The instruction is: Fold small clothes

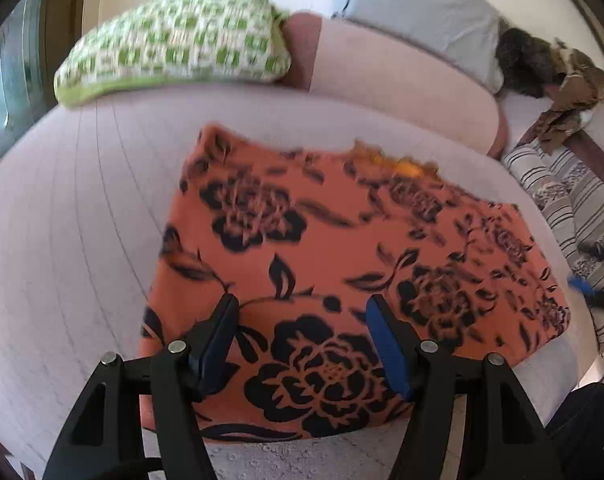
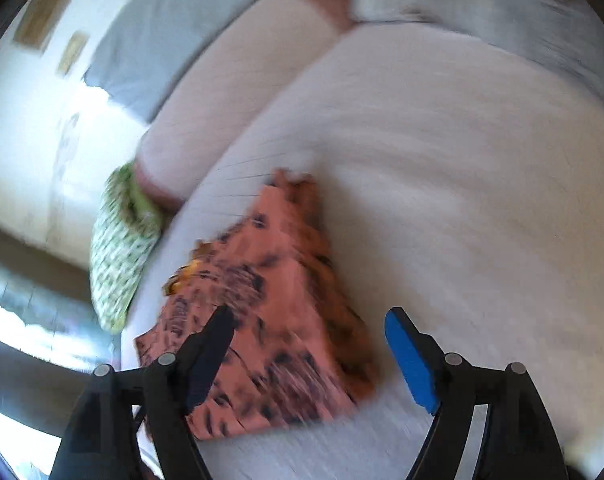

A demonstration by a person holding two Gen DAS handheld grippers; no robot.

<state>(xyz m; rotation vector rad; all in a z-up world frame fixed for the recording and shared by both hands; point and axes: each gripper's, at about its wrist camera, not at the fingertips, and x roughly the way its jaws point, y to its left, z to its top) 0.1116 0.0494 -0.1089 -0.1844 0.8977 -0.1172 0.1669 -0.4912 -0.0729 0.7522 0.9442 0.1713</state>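
An orange garment with black flower print lies flat and folded into a rough rectangle on the pale sofa seat. My left gripper is open and empty, hovering over the garment's near edge. In the right wrist view the same garment shows blurred, left of centre. My right gripper is open and empty above the garment's right side, with its left finger over the cloth and its right finger over the bare seat.
A green-and-white checked cushion and a grey pillow lean on the sofa back. A pile of striped cloth and brown cloth lies to the right. The cushion also shows at the left in the right wrist view.
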